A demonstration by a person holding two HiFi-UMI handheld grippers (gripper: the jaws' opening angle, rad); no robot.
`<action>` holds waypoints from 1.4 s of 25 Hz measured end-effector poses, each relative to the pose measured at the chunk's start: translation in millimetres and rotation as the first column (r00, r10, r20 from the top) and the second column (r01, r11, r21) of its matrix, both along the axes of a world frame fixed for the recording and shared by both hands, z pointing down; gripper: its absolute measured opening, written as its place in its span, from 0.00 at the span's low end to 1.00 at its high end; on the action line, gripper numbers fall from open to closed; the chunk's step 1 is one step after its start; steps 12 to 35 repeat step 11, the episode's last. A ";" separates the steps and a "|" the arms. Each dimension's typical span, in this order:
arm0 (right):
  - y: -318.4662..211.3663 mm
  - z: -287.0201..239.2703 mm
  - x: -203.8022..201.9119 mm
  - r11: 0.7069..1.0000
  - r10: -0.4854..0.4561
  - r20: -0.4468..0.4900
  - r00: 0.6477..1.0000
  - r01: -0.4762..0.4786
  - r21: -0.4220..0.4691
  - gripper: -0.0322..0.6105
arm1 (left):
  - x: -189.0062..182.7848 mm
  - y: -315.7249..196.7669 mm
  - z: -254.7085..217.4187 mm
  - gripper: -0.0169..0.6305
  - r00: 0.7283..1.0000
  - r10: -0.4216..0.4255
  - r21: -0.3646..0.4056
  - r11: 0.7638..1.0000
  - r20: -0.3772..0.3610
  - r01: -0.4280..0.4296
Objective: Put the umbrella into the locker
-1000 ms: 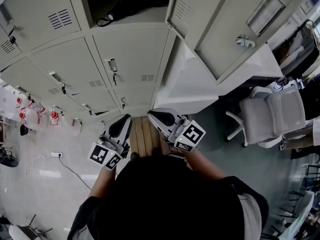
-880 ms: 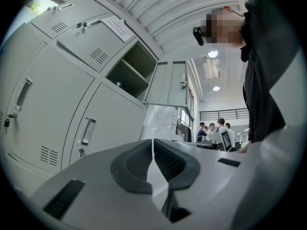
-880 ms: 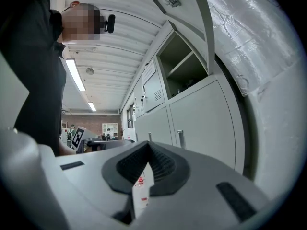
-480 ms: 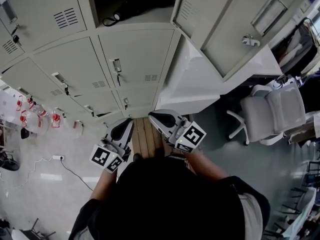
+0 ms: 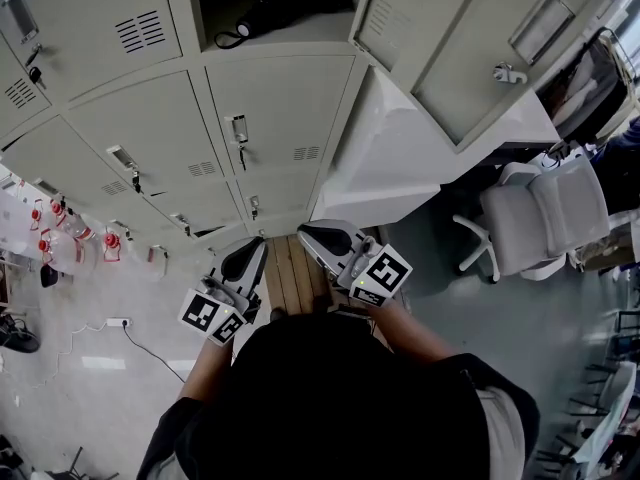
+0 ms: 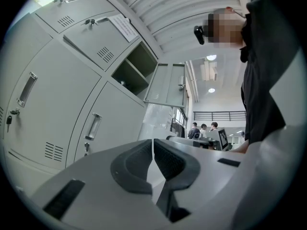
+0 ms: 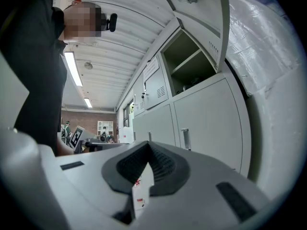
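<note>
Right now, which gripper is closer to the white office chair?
Right. The right gripper sits left of the white office chair; the left gripper lies farther left, beyond it.

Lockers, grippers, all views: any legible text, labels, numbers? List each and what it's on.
None legible.
Paper notice on an upper locker door: print too small.
White strip low between the right gripper jaws: red marks, blurred.
Marker cube: black-and-white squares, no letters.

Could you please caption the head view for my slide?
Left gripper and right gripper, both shut and empty, before the lockers; dark item inside the open locker.
</note>
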State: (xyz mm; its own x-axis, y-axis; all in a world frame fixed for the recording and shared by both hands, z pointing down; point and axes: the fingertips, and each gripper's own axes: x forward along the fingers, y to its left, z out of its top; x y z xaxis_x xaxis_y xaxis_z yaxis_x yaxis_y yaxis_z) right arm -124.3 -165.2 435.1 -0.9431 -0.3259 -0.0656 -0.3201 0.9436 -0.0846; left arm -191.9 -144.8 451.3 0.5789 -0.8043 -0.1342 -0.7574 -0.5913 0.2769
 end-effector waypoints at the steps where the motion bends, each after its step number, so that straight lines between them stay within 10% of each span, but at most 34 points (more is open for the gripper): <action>1: 0.3 -0.2 -0.5 1.000 0.007 0.001 1.000 -0.007 0.002 0.07 | -0.9 0.1 0.5 0.06 1.000 0.005 0.002 1.000 0.003 -0.005; 35: 2.5 5.4 -12.3 0.999 0.043 -0.011 0.999 -0.043 0.001 0.07 | -13.3 3.1 7.0 0.06 1.000 0.022 -0.005 1.000 -0.011 -0.022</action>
